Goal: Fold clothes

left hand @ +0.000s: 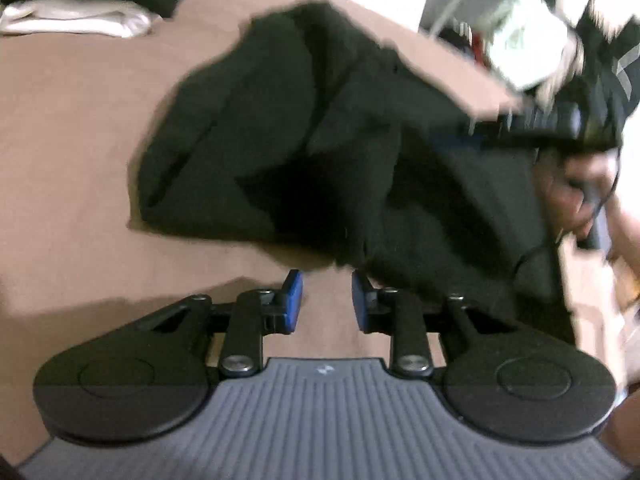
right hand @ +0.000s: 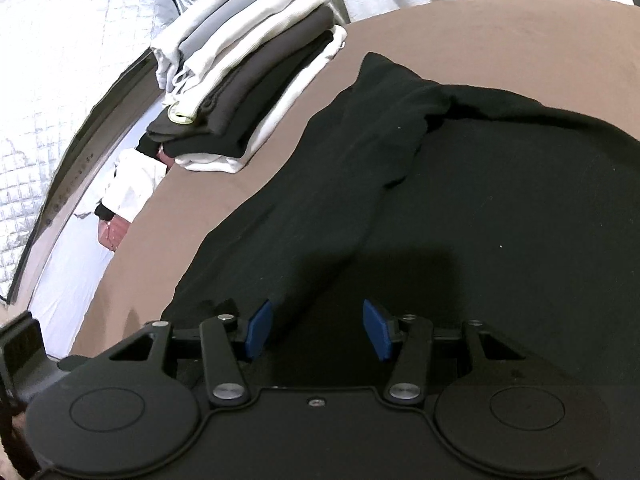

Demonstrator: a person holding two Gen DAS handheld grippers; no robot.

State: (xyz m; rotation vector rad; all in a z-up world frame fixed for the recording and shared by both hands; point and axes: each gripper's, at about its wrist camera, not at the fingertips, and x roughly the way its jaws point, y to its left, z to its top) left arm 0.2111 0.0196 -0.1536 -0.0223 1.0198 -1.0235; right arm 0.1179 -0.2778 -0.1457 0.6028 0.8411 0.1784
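A black garment [left hand: 304, 144] lies rumpled on the brown table [left hand: 60, 128]. My left gripper [left hand: 326, 300] is open and empty, just short of the garment's near edge; its right finger touches or overlaps the cloth. In the right wrist view the same black garment [right hand: 460, 184] spreads wide, with a long folded strip running toward the camera. My right gripper [right hand: 316, 330] is open, low over the cloth, with a fold of the strip lying by its left pad [right hand: 260, 328]. The other gripper and a hand [left hand: 576, 184] show blurred at the garment's right side.
A stack of folded white, grey and dark clothes [right hand: 248, 80] sits at the table's far left corner; it also shows in the left wrist view [left hand: 80, 4]. A pile of unfolded clothes [left hand: 532, 32] lies beyond the table's right edge. A quilted silver surface [right hand: 60, 60] is at left.
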